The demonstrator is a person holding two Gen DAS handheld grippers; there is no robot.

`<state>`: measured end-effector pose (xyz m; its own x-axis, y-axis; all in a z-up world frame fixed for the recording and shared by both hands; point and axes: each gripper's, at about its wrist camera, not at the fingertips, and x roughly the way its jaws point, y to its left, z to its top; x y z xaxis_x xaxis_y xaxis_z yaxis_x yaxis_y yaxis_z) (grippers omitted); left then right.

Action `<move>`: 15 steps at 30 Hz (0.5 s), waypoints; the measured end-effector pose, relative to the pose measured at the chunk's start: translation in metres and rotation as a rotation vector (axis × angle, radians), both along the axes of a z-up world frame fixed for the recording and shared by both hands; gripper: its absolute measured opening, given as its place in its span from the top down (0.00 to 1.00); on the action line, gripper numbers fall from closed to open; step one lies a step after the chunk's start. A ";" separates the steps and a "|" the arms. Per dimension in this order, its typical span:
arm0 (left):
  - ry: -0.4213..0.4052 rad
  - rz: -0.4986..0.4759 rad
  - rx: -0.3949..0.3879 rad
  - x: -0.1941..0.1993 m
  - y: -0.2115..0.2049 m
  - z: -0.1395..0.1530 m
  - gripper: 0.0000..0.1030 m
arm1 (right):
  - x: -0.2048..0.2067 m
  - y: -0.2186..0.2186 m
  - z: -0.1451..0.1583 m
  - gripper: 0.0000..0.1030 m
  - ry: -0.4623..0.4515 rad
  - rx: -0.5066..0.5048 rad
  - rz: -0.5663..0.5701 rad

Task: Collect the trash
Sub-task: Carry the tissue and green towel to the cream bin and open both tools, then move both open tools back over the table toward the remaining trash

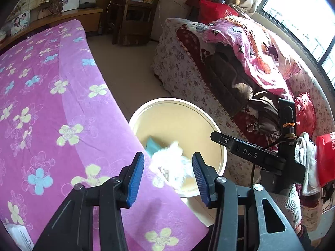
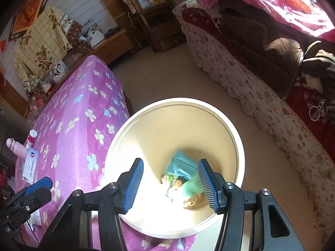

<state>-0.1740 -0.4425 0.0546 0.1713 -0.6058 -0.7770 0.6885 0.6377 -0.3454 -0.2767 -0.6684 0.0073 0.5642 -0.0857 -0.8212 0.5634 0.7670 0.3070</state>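
1. Hovering above the cream trash bin (image 2: 236, 138), the right gripper (image 2: 170, 183) has its blue pads spread and grips nothing.
2. Teal packaging (image 2: 182, 165) and food wrappers (image 2: 174, 185) lie at the bin's bottom.
3. The left gripper (image 1: 168, 176) is likewise released, over the purple floral tablecloth (image 1: 52, 104); a white crumpled tissue (image 1: 171, 165) shows between its pads, apparently untouched.

Parted jaws above trash-filled cream bin (image 2: 234, 138)
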 end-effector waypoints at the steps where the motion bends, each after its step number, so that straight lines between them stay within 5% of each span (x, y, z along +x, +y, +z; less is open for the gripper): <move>1: -0.002 0.003 0.003 0.000 0.002 0.000 0.53 | 0.000 0.001 -0.002 0.43 0.001 0.008 0.001; 15: -0.065 0.070 0.038 -0.006 0.040 0.010 0.53 | 0.003 0.034 0.013 0.43 -0.002 -0.016 0.055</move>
<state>-0.1795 -0.4024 0.0646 0.2625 -0.5608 -0.7852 0.6619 0.6968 -0.2763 -0.2736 -0.6343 0.0200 0.5704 -0.0677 -0.8186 0.5196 0.8015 0.2958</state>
